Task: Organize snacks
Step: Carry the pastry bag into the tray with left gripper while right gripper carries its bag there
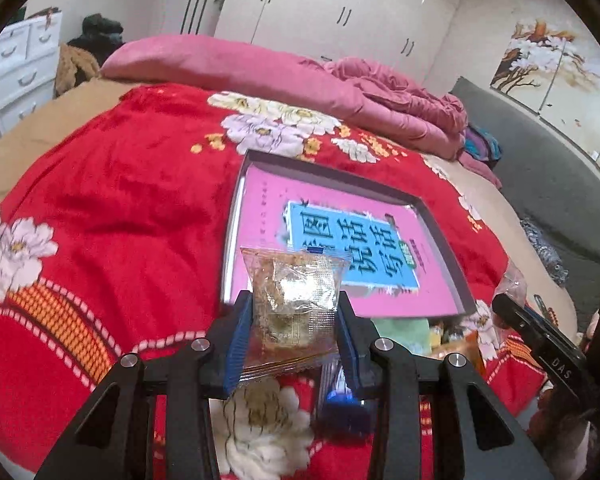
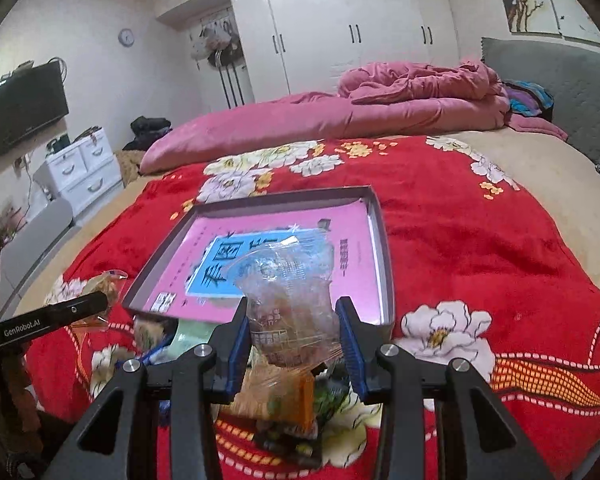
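The left gripper (image 1: 296,316) pinches a clear-wrapped square snack with a golden-brown cake inside (image 1: 294,304) between its blue-lined pads (image 1: 238,340), the packet held upright above the red plush blanket with white peony flowers (image 1: 120,208). The right gripper (image 2: 292,332) is likewise clamped on a crinkled transparent snack packet with brownish contents (image 2: 290,304), its blue pads (image 2: 350,344) pressing both sides of the wrapper. Beyond both packets lies a shallow grey cardboard box lid (image 1: 444,240) on the blanket, its floor covered by a pink booklet with a blue title panel (image 1: 340,216) — both held snacks hang near the box's closer edge, not inside it. Below the right gripper a loose pile of other snack packets (image 2: 284,400) rests on the blanket just beside that near edge; a pale green packet (image 2: 192,332) lies against the box wall. A rumpled pink quilt (image 2: 400,100) is heaped at the far side of the bed.
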Action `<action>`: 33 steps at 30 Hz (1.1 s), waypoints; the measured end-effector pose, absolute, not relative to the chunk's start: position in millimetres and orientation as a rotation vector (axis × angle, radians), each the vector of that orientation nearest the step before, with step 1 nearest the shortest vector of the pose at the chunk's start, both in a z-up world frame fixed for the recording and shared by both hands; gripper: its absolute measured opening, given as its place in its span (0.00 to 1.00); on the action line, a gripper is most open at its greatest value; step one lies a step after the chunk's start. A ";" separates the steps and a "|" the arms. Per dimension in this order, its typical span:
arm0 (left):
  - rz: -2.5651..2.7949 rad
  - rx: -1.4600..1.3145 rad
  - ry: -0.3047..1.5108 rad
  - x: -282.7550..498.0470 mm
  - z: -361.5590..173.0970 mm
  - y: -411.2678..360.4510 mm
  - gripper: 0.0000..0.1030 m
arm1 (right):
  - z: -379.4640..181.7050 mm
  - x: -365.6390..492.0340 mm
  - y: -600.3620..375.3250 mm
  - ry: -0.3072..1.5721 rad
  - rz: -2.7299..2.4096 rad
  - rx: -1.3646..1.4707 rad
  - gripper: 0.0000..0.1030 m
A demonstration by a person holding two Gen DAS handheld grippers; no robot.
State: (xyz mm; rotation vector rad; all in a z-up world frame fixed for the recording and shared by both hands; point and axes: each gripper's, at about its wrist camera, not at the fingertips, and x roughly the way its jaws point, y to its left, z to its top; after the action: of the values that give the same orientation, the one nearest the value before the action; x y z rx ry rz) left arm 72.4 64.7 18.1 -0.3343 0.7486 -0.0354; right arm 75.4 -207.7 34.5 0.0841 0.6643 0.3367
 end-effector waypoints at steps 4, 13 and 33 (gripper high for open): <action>-0.037 -0.338 0.753 84.0 14.5 62.9 0.40 | 31.4 89.0 -209.1 0.677 0.330 0.109 0.40; -0.034 -0.337 0.770 105.7 5.5 59.6 0.40 | 19.9 114.2 -206.8 0.719 0.323 0.120 0.40; -0.015 -0.260 0.824 140.9 -14.9 45.8 0.40 | -6.6 151.1 -209.0 0.812 0.268 0.145 0.40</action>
State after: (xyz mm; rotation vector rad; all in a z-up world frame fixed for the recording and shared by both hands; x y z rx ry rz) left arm 140.9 45.8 -14.9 -0.2600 0.8241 -0.0146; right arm 151.1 -209.0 -6.6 0.1450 0.8115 0.2682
